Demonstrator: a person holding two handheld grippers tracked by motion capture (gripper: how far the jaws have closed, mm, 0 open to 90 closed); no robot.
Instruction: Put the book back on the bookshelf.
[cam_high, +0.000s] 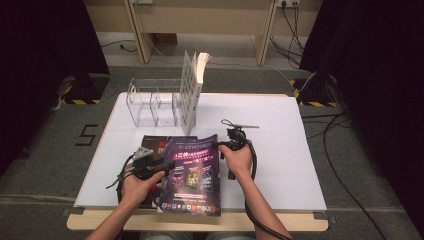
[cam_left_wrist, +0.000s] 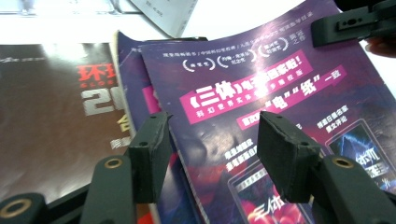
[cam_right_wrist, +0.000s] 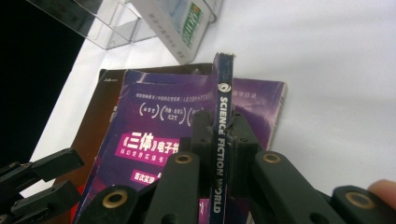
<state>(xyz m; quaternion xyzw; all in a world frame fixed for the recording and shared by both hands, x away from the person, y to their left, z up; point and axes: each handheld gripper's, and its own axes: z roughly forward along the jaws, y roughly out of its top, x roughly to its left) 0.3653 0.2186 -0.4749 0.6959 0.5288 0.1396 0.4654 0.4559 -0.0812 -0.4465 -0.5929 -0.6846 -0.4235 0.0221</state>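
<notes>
1. The right gripper (cam_right_wrist: 219, 140) has its jaws clamped on the spine of the purple magazine (cam_high: 192, 170), the edge marked "SCIENCE FICTION WORLD", and that spine stands nearly upright between the pads.
2. The magazine sits at the near middle of the white table (cam_high: 280, 130). Its spine side is raised by the right gripper, and its cover slopes down toward the person's left.
3. The left gripper (cam_left_wrist: 210, 149) hovers over the cover with its jaws wide apart and nothing between them; I can't tell whether the pads touch the paper.
4. Under it lies a second purple magazine (cam_left_wrist: 128, 74), partly fanned out, with a dark brown magazine (cam_left_wrist: 51, 121) beside it on the person's left.
5. Risk one: the grip is on the thin spine alone, so the floppy pages could sag or fan open and the magazine could slide out of the pads.
6. Risk two: if the left gripper closes low, it may catch the magazine beneath as well and drag both.
7. Risk three: the clear acrylic rack (cam_high: 150, 102) already holds a leaning book (cam_high: 190, 90); a swinging, drooping magazine could knock it.
</notes>
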